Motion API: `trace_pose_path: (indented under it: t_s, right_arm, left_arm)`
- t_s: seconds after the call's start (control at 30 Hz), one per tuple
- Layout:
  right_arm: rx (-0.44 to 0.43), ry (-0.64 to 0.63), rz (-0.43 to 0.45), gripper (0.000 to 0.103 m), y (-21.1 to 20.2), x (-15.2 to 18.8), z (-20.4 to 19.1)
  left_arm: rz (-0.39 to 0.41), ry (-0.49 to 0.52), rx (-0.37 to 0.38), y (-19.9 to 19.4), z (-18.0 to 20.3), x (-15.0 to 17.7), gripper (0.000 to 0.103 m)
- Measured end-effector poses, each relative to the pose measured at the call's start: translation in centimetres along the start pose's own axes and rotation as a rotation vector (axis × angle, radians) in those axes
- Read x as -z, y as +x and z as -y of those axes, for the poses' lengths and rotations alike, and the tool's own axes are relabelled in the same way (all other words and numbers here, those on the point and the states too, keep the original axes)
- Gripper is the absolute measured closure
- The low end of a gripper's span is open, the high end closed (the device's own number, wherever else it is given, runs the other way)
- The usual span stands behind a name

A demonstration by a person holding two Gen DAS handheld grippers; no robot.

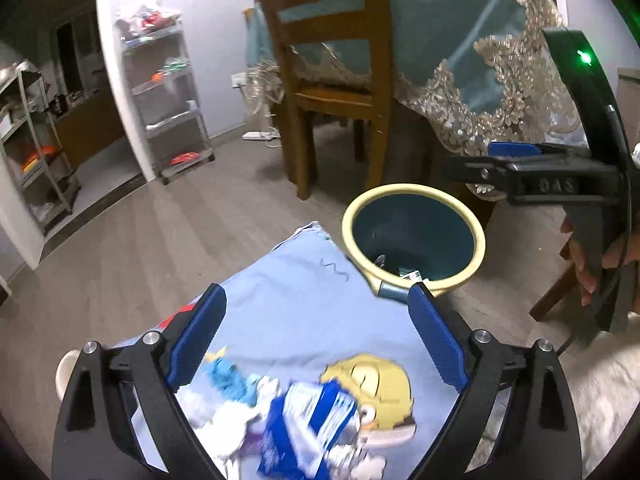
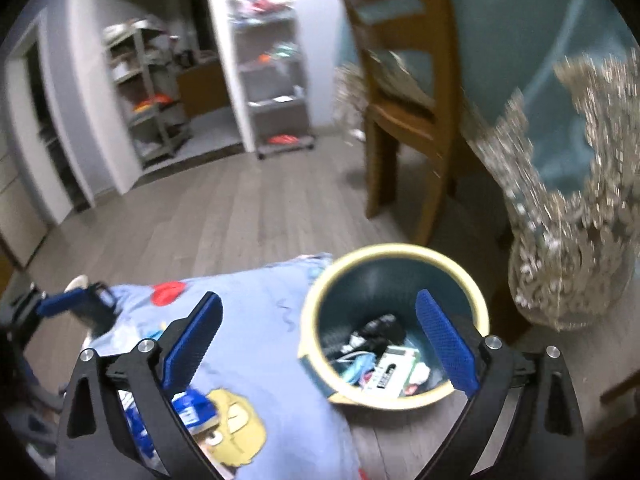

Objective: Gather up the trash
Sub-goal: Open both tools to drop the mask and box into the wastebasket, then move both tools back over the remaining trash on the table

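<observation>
A wooden floor [image 1: 140, 232] holds a wooden chair [image 1: 332, 80] beside a table draped in a teal lace-edged cloth [image 1: 460, 40]. A light blue cartoon-print cloth [image 1: 304, 312] lies just beside a teal bin [image 2: 394, 322] with a yellow rim, holding wrappers. A crumpled blue-and-white wrapper [image 1: 316, 424] rests on the cloth beneath the left gripper [image 1: 316, 340], jaws apart and empty. The right gripper [image 2: 320, 344] hangs over the bin's edge, jaws apart, empty.

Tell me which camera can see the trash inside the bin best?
The right wrist view. It looks almost straight down into the bin, so the pile of trash on its bottom shows, though blurred. The left wrist view sees the same bin from farther off and at a slant, so only a few scraps peek above the near rim.
</observation>
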State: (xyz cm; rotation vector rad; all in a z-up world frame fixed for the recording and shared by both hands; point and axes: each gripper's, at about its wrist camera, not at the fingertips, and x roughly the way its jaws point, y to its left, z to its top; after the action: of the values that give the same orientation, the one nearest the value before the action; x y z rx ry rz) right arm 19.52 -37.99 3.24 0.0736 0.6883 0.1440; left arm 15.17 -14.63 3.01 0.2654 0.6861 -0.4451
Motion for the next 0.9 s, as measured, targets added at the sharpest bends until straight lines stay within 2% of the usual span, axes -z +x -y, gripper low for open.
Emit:
trace_pose_path:
  t_s: [0.13,0.23,0.47,0.63,0.9]
  right_arm:
    - [-0.078,-0.036,0.041,0.005,-2.4,1.0,-3.4]
    - [-0.088,-0.059,0.049,0.005,-3.6,2.2,-5.6]
    - [-0.136,-0.025,-0.040,0.005,-3.6,5.4,-9.1]
    - [-0.171,-0.005,-0.133,0.005,-2.1,7.9,-11.3]
    - [-0.160,0.022,-0.261,0.005,1.5,10.4,-13.4]
  left_arm:
    - [0.012,-0.035,-0.033,-3.8,-2.0,2.1,0.010]
    - [0.015,-0.077,-0.055,-6.3,-4.0,3.9,0.009]
    - [0.000,-0.155,-0.144,-10.6,-8.7,9.1,0.006]
    - [-0.025,-0.214,-0.187,-11.2,-11.1,12.3,0.006]
    - [-0.089,-0.261,-0.207,-8.3,-13.6,14.9,0.006]
